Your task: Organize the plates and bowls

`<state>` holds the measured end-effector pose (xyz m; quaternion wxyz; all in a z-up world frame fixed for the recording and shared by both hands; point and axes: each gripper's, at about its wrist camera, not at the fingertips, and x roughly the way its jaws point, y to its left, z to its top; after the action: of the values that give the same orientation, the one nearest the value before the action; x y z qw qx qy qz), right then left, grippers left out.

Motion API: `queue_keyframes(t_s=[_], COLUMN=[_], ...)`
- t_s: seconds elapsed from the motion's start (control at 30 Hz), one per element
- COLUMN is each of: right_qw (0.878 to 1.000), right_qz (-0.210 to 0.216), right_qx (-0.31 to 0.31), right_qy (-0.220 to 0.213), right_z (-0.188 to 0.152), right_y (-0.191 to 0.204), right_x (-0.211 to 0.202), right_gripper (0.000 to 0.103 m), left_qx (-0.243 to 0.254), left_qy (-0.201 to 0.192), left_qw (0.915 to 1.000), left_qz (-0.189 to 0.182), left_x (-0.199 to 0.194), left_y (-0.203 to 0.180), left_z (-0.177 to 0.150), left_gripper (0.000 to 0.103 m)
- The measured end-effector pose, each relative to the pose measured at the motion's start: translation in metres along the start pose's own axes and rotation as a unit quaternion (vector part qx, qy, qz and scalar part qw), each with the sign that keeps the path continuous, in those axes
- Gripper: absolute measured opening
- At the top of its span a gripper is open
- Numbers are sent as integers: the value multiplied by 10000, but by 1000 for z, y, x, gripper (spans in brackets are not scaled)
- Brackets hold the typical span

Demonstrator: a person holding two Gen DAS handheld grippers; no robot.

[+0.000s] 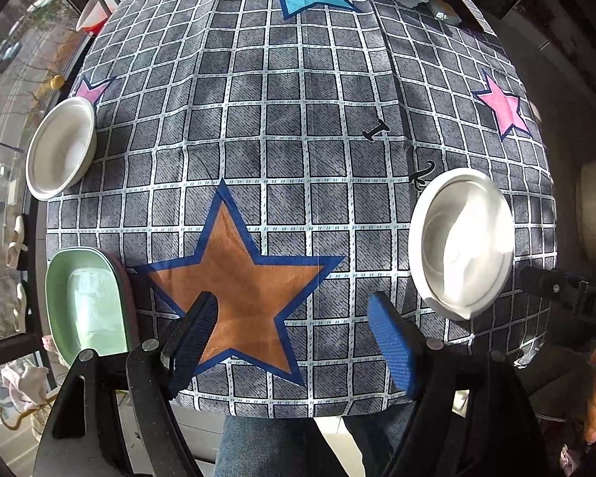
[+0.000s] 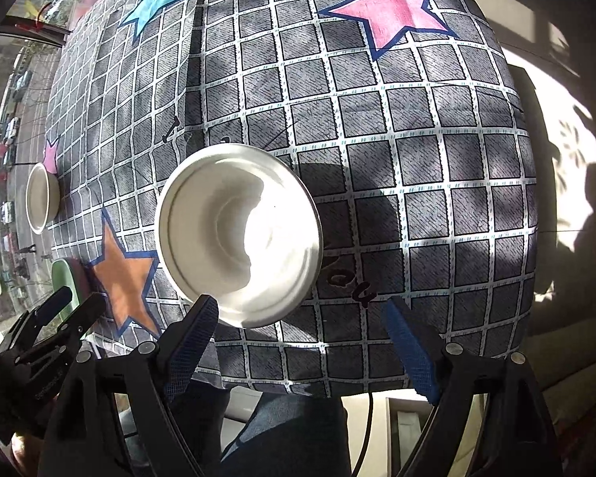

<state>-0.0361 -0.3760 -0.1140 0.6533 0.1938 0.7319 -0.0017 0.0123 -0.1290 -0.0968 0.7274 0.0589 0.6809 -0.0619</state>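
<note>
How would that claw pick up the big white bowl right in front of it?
Probably by the near rim: the white bowl sits upright with a thin flared lip facing the open right gripper. One finger slips inside, the other outside the wall, coming from the table's near edge.

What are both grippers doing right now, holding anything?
Left gripper: open, empty, above the orange star.
Right gripper: open, empty, at the near rim of a white bowl.

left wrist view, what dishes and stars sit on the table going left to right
white bowl at the left edge → green plate → orange star → white bowl on the right → pink star
</note>
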Motion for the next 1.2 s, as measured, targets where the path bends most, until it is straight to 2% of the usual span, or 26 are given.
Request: queue_keyframes(t_s=[0.17,0.4,0.77,1.03,1.2], right_qw=[9990,9977,9954,9910,9859], right_qz=[-63,-32,-4,180,145], right_qx=[-422,-647,-947,-1320,-1669], right_qy=[-126,-221,-138,-88,-67], right_z=[2,13,25,46,61], right_y=[37,87,180,269,328], right_x=[-7,-13,9,42,62], right_gripper=[86,86,86,86,86], left_qx=[-423,-851,-1201,-1565,-1857], left_qy=[-283,-553,-599,-623,-598], left_qw=[9987,9948,9908,9842,9788], left_qz=[-2,-56,172,539,626], left_x=[-13,-25,-22,-19,-7], left_y=[36,92,198,281,327], left_z=[12,38,65,82,96], left_gripper=[81,81,81,81,81])
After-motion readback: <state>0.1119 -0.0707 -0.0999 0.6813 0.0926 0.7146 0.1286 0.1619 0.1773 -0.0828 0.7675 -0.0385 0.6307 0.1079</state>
